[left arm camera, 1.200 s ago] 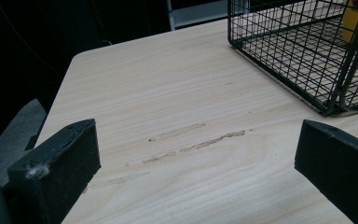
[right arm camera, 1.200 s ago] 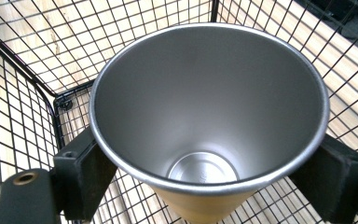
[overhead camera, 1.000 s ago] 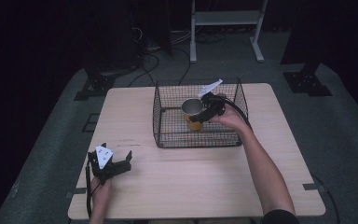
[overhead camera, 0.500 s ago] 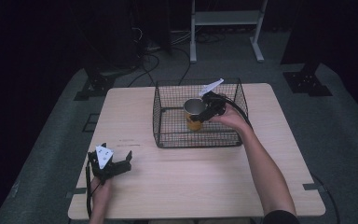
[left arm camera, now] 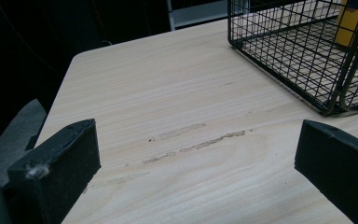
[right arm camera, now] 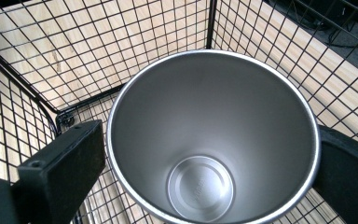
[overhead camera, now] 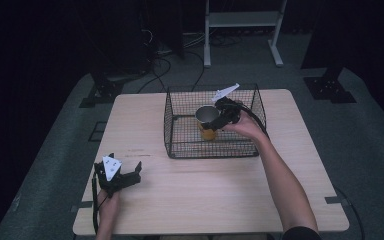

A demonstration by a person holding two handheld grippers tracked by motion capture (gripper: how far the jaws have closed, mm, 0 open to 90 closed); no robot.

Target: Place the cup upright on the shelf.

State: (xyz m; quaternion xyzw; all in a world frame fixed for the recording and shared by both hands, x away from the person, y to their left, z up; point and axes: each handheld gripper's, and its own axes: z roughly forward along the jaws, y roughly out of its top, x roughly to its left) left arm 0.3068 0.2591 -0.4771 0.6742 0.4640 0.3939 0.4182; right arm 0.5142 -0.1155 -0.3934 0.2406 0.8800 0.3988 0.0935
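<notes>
- The upright cup (right arm camera: 213,140) is seen directly below the right claw (overhead camera: 219,119), in the basket (overhead camera: 170,125)
- Its jaws have just been opening and are spread around the rim, apparently clear of it
- The left claw (overhead camera: 122,178) is held spread, well apart on the worktop (overhead camera: 205,200)

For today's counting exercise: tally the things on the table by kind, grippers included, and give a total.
Cup: 1
Basket: 1
Grippers: 2 (left gripper, right gripper)
Total: 4
</notes>
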